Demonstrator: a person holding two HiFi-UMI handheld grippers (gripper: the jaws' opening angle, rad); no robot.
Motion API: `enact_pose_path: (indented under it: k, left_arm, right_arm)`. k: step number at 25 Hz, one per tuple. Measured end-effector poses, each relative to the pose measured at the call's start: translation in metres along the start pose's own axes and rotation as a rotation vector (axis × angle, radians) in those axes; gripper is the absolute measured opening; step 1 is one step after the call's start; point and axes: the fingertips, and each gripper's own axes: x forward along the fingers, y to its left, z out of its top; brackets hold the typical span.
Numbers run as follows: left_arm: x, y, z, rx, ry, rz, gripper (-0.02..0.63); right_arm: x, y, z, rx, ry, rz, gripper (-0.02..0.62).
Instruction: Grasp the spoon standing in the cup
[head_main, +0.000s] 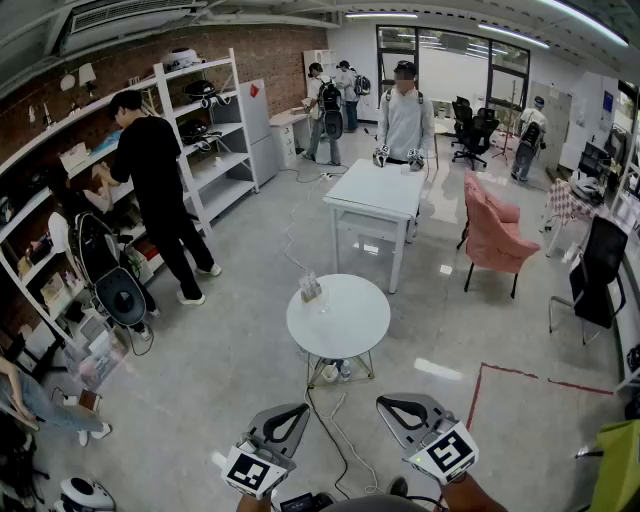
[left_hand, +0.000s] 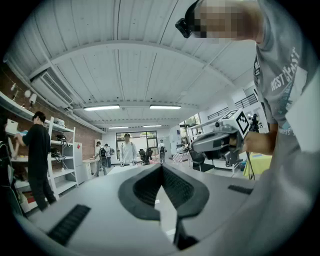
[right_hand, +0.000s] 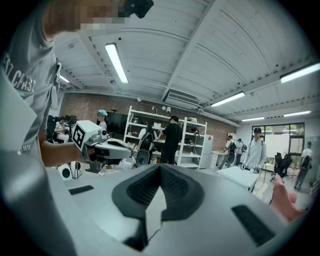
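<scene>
Open floor to round table; cable between.

Brick wall, grey floor

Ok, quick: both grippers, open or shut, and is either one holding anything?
Left gripper: shut, jaws together, nothing held.
Right gripper: shut, jaws together, nothing held.

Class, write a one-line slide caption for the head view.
Left tongs and right tongs, both shut and empty, held well short of the round white table that carries the cup.
</scene>
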Motion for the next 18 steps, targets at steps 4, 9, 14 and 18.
enact_pose_path:
  k: [4,9,14,18]
  left_arm:
    - [0.001,0.000,0.000,0.000,-0.005,-0.007,0.003]
    - [-0.002,0.002,0.002,-0.003,-0.010,-0.012,0.003]
    - [-0.008,0.009,-0.001,-0.005,-0.008,-0.018,0.003]
    - [-0.013,0.015,0.000,-0.006,-0.018,-0.016,0.003]
  right_arm:
    - [0.000,0.002,0.001,-0.001,0.002,-0.001,0.000]
    - [0.002,0.004,0.002,0.004,0.009,-0.006,0.000]
    - [0.010,0.009,0.005,0.005,0.009,-0.012,0.000]
    - [0.015,0.008,0.005,0.108,-0.044,-0.052,0.002]
